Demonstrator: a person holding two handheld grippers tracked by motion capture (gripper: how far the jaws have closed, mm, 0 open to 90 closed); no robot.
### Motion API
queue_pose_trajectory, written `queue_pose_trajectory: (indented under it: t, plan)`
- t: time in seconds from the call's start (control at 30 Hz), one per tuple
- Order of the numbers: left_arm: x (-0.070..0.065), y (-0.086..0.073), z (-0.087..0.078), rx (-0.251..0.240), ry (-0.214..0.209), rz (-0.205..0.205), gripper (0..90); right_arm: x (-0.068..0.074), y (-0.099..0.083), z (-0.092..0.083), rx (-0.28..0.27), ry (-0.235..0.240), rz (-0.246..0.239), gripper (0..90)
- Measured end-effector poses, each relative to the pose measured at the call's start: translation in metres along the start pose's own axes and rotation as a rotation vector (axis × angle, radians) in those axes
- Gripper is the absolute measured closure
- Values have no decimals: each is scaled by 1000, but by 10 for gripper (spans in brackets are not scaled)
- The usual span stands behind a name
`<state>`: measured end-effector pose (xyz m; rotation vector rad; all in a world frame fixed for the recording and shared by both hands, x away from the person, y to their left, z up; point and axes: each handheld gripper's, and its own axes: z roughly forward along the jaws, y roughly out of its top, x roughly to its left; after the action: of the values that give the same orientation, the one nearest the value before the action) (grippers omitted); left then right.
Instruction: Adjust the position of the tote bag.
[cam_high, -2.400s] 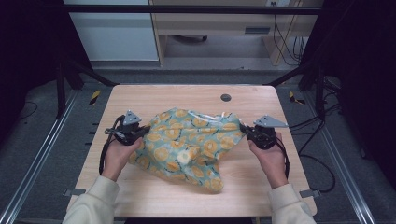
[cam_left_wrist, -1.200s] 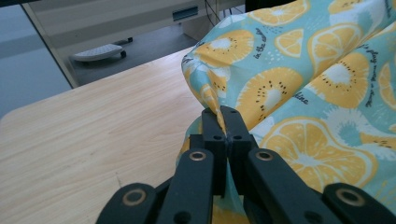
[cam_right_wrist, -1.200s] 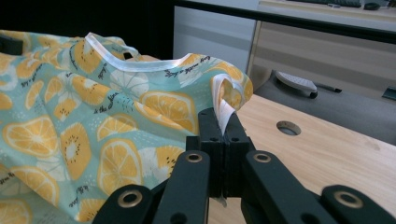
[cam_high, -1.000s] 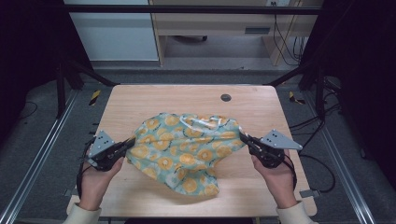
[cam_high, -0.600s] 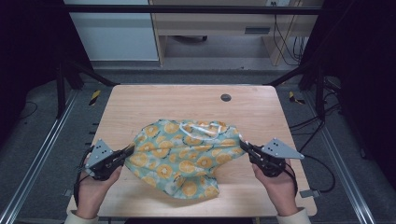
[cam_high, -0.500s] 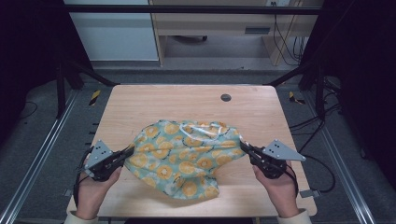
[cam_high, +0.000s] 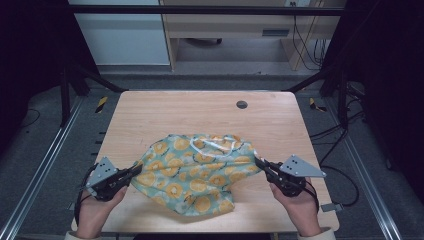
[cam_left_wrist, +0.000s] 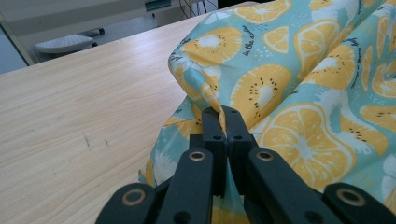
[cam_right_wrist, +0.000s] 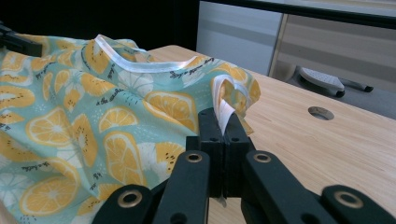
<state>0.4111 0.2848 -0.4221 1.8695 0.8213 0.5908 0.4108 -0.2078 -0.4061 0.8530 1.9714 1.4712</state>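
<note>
While spread on table: fruit-print cloth, L gripper & R gripper jaws clamped on edges.

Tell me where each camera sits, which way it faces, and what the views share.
High view: above the person's side, facing forward and down on the wooden table; both forearms, left gripper, right gripper.
Left gripper view: along its jaws, shut on the fruit-print cloth.
Right gripper view: along its jaws, clamping the cloth's white-trimmed edge; cable hole beyond.
Shared: cloth and tabletop.
</note>
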Motion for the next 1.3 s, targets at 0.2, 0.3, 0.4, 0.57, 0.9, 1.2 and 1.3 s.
queue_pose_trajectory:
  t: [0.2,0.3,0.4,0.57,0.9,1.2,1.3]
  plan:
    - [-1,-2,-3,-6,-6,-2,900,1,-1,-2,-10,12,-4,898]
    - [-2,-3,-3,1,-8,2,900,1,-2,-2,-6,19,-7,899]
    - [-2,-4,-3,7,-10,7,900,1,-2,-3,-4,22,-9,898]
    - [-3,-5,-4,16,-12,16,900,2,-4,-3,3,29,-17,898]
    - [-6,-10,-2,58,-32,41,900,3,-12,-4,43,50,-41,899]
    - [-7,-11,-2,85,-48,55,900,3,-15,-4,54,57,-47,899]
    - [-7,-13,-1,106,-51,61,900,5,-17,-2,67,62,-50,898]
